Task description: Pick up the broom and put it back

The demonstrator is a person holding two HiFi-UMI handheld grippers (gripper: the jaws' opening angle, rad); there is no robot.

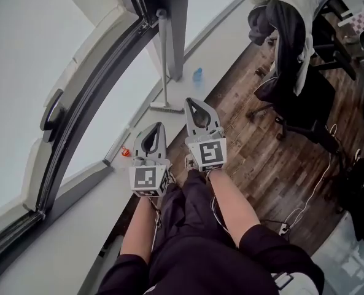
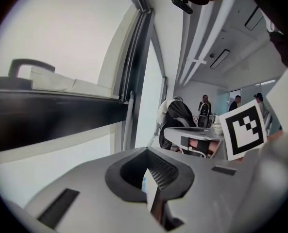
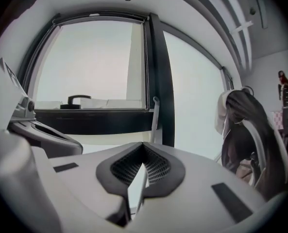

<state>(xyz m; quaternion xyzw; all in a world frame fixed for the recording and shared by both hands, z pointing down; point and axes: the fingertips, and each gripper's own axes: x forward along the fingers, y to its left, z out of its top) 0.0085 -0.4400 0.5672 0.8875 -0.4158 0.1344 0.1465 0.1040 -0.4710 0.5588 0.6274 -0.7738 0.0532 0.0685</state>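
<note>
**A:** What fills the scene?

**B:** The big window (image 1: 22,60), ahead of both tools. A chair (image 1: 295,103) sits off to the right gripper's (image 1: 191,102) right.

**A:** And the broom (image 1: 164,54)?

**B:** Just beyond the tips, upright and leaning on the window post (image 1: 177,29), which props it up. I'd judge it put back.

**A:** Is either one holding it?

**B:** No. The left gripper (image 1: 159,126) and the right one both have their jaws together, with nothing between. A small bottle (image 1: 197,74) stands past the right one.
</note>
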